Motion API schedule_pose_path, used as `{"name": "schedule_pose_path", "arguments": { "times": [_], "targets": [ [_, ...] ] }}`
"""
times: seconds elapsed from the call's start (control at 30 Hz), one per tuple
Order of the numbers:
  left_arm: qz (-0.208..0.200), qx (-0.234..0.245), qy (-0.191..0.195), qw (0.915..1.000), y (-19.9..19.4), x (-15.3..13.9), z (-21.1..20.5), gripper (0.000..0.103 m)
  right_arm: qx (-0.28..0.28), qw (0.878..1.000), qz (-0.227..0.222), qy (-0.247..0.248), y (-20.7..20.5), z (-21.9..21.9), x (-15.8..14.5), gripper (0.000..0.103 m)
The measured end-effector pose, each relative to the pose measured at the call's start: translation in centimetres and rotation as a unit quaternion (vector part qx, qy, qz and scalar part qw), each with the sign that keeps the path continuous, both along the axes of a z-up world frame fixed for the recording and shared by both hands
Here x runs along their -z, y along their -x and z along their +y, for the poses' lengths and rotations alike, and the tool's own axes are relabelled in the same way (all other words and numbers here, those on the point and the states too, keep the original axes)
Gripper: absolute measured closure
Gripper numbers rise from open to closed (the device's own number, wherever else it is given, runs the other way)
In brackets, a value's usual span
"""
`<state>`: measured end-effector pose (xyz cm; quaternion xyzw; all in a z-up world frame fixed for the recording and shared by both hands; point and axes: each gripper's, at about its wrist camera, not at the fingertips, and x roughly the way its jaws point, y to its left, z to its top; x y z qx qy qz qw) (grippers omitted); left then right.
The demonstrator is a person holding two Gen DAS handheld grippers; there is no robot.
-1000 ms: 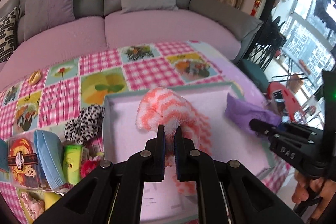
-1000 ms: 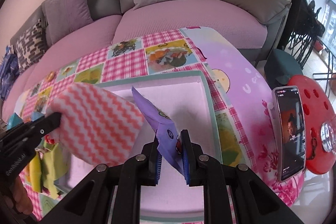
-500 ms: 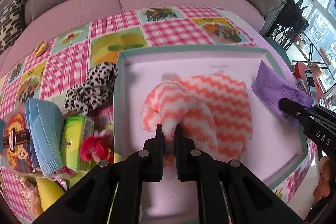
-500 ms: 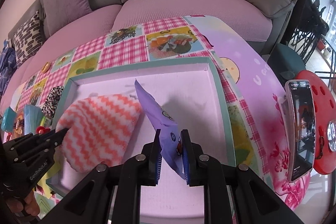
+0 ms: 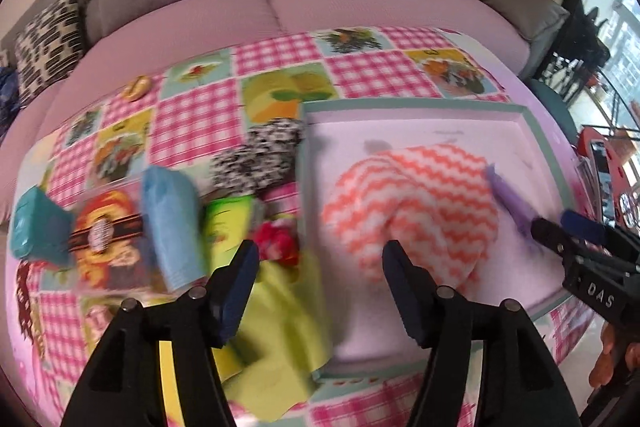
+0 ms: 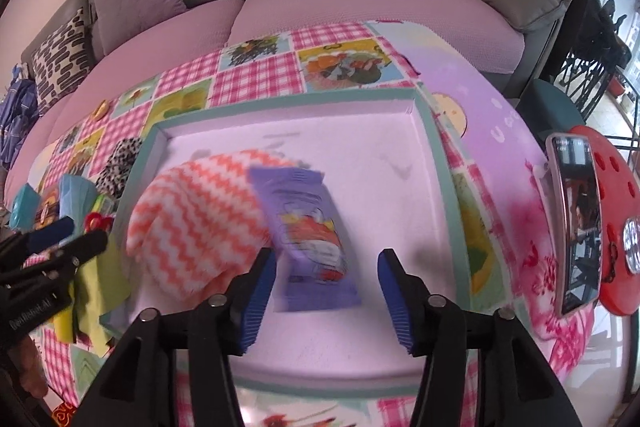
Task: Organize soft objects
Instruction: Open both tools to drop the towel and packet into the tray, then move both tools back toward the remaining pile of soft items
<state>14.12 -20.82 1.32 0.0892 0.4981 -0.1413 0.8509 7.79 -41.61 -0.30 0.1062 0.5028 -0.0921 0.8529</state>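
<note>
Striped cloth (image 5: pixel 412 211) lies in tray (image 5: pixel 532 123), centre-right of frame, ahead of left gripper (image 5: pixel 316 291); jaws just opened, nothing between. Purple packet (image 6: pixel 308 231) lies in tray, overlapping cloth, between right gripper (image 6: pixel 326 295) pads; jaws just opened, packet unheld.

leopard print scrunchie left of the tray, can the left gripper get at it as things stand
Probably yes. The left gripper is open and empty, and the scrunchie lies uncovered on the tablecloth beside the tray, nothing on top of it.
</note>
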Motion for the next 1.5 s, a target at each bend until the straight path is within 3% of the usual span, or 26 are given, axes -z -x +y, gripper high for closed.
{"name": "schedule_pose_path", "arguments": {
  "times": [0.1, 0.23, 0.3, 0.67, 1.1, 1.3, 1.5],
  "targets": [
    [-0.014, -0.023, -0.011, 0.9996, 0.5, -0.8, 1.7, 0.026, -0.003, 1.0, 0.007, -0.002, 0.6, 0.9, 0.1, 0.038],
    [-0.019, -0.049, -0.013, 0.9985, 1.0, -1.6, 4.0, 0.024, -0.009, 1.0, 0.013, -0.006, 1.3, 2.3, 0.1, 0.032],
    [-0.018, -0.06, -0.013, 0.998, 1.4, -1.9, 5.3, 0.016, -0.011, 1.0, 0.017, -0.005, 1.6, 3.1, 0.1, 0.027],
    [-0.026, -0.151, 0.013, 0.9881, 3.8, -3.3, 14.5, 0.015, -0.034, 0.999, 0.028, 0.011, 3.1, 7.4, -0.9, 0.006],
    [-0.021, -0.259, 0.032, 0.9651, 6.2, -2.9, 26.1, 0.015, -0.087, 0.996, 0.028, 0.023, 3.5, 14.0, -2.1, 0.0],
    [-0.013, -0.28, 0.04, 0.959, 6.8, -2.2, 28.7, 0.015, -0.121, 0.992, 0.029, 0.025, 3.1, 17.3, -2.3, 0.0],
    [-0.003, -0.278, 0.055, 0.959, 6.9, -1.0, 29.3, 0.015, -0.161, 0.986, 0.029, 0.015, 2.4, 20.8, -2.1, 0.0]
  ]
}}
